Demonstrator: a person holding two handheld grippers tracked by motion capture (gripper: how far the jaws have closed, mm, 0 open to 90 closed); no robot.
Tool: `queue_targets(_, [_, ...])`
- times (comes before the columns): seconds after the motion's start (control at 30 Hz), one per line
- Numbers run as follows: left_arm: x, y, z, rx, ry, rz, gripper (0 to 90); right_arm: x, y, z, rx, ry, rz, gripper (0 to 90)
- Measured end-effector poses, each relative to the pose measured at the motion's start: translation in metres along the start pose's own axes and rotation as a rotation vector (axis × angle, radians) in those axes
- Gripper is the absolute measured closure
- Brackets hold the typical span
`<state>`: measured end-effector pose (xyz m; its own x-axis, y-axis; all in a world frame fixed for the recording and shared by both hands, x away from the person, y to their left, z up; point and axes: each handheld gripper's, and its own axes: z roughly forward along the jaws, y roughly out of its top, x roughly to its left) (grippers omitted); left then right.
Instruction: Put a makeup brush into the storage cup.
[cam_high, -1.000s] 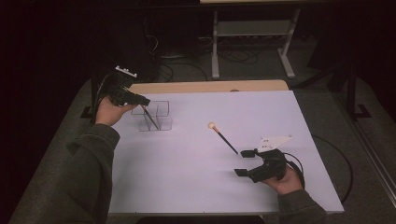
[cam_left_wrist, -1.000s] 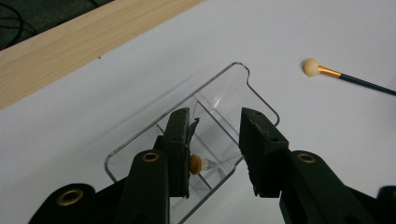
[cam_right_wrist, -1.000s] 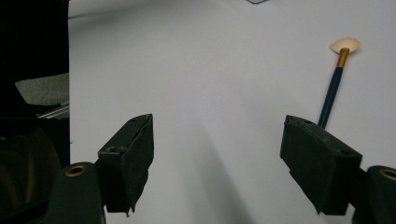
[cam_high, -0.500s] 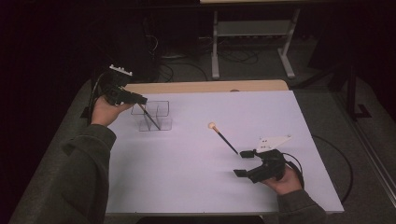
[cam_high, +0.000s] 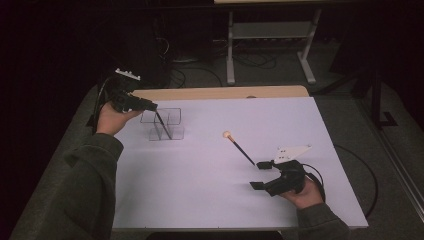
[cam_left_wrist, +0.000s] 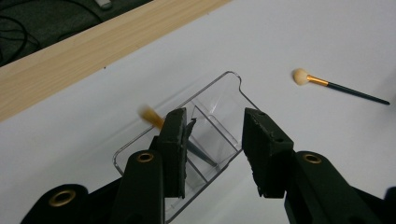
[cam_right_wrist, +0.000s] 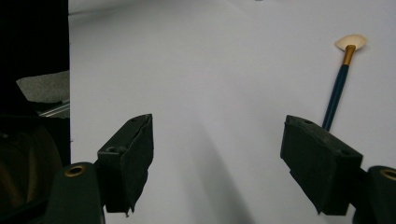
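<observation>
Brush (cam_left_wrist: 196, 151) leans inside clear organizer (cam_left_wrist: 219, 100), just beneath left gripper (cam_left_wrist: 212, 149), whose jaws stand apart above it. Right gripper (cam_right_wrist: 219, 163) gapes wide; second brush (cam_right_wrist: 338, 91) lies beyond its right jaw.

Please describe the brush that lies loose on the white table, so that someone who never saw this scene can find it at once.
Look at the white table, then at its right half, just ahead of the open right claw. There the loose brush lies flat on the bare surface, with a dark thin handle, a gold collar and a pale round tip. Unlike the other brush, which leans in the clear organizer, it lies outside any container.
</observation>
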<state>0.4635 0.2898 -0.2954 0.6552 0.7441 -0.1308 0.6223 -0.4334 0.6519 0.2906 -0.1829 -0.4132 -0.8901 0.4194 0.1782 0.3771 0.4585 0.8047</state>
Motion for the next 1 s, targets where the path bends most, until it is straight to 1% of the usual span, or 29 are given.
queue_targets(0.03, [0.0, 0.0, -0.001, 0.003, -0.002, 0.006, 60.5, 0.0, 0.0, 0.0, 0.0, 0.0, 0.0, 24.5])
queue_targets(0.07, [-0.001, 0.0, 0.0, -0.003, -0.008, -0.002, 60.5, 0.0, 0.0, 0.0, 0.001, 0.0, 0.0, 24.5])
queue_targets(0.17, [-0.002, 0.0, -0.001, 0.005, -0.01, 0.007, 60.4, 0.0, 0.0, 0.0, -0.001, 0.0, 0.0, 24.5])
queue_targets(0.27, [-0.005, 0.001, 0.0, 0.001, -0.016, 0.008, 60.1, 0.0, 0.0, -0.001, -0.004, -0.001, 0.001, 24.4])
queue_targets(0.43, [-0.011, 0.002, 0.002, 0.007, -0.024, 0.027, 59.1, -0.001, 0.0, -0.002, -0.005, -0.002, 0.005, 24.3])
queue_targets(0.5, [-0.012, 0.002, 0.003, 0.01, -0.029, 0.028, 58.7, -0.001, 0.0, -0.003, -0.005, -0.002, 0.006, 24.4])
queue_targets(0.53, [-0.014, 0.002, 0.003, 0.003, -0.034, 0.019, 58.4, -0.002, -0.001, -0.003, -0.009, -0.002, 0.002, 24.3])
queue_targets(0.57, [-0.014, 0.002, 0.003, 0.013, -0.034, 0.029, 58.1, -0.002, -0.001, -0.004, -0.012, -0.004, 0.002, 24.3])
queue_targets(0.67, [-0.017, 0.002, 0.003, 0.015, -0.036, 0.037, 57.6, -0.002, -0.001, -0.006, -0.013, -0.001, 0.009, 24.3])
queue_targets(0.83, [-0.023, 0.003, 0.002, 0.006, -0.045, 0.047, 55.9, -0.004, -0.002, -0.008, -0.018, -0.007, 0.011, 23.9])
queue_targets(0.87, [-0.024, 0.003, 0.002, 0.012, -0.046, 0.057, 55.5, -0.004, -0.002, -0.008, -0.02, -0.009, 0.012, 23.8])
queue_targets(0.93, [-0.027, 0.004, 0.002, 0.007, -0.057, 0.057, 54.6, -0.005, -0.002, -0.009, -0.023, -0.012, 0.01, 23.8])
queue_targets(0.97, [-0.028, 0.004, 0.002, 0.012, -0.055, 0.066, 54.2, -0.004, -0.002, -0.01, -0.024, -0.015, 0.016, 23.8])
queue_targets(1.0, [-0.029, 0.004, 0.003, 0.0, -0.058, 0.058, 54.0, -0.005, -0.002, -0.011, -0.026, -0.018, 0.018, 23.7])
